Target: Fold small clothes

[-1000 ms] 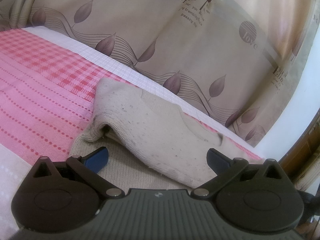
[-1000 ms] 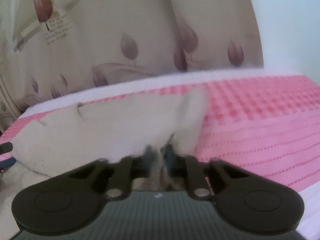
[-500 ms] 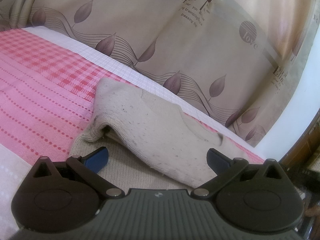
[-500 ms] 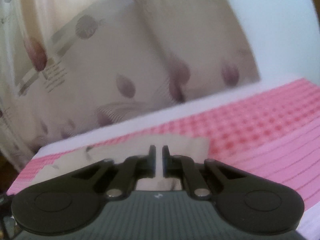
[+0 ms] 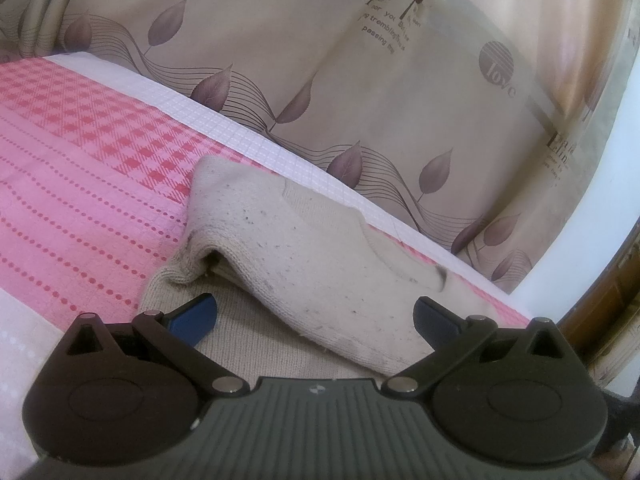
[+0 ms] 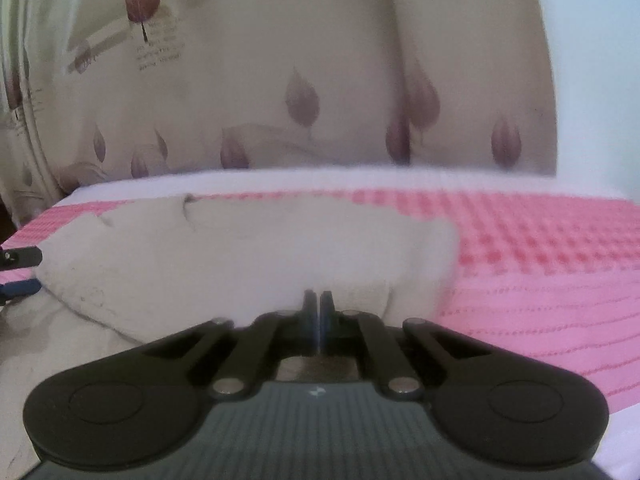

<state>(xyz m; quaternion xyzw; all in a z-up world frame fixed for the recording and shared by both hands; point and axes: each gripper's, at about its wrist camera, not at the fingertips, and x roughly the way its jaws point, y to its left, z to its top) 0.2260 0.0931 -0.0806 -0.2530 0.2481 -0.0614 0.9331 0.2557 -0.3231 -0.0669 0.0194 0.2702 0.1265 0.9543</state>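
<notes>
Left wrist: beige garment (image 5: 320, 264) between wide-spread fingers (image 5: 192, 314); right gripper (image 6: 319, 300) closed, empty, before garment.

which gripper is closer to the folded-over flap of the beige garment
Left. The left gripper sits open right at the flap, a finger either side; the right gripper is shut near its other end, contact unclear.

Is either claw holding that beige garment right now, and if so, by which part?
Neither. The left claw is wide open over the beige garment. The right claw is shut with no cloth visible between its pads.
</notes>
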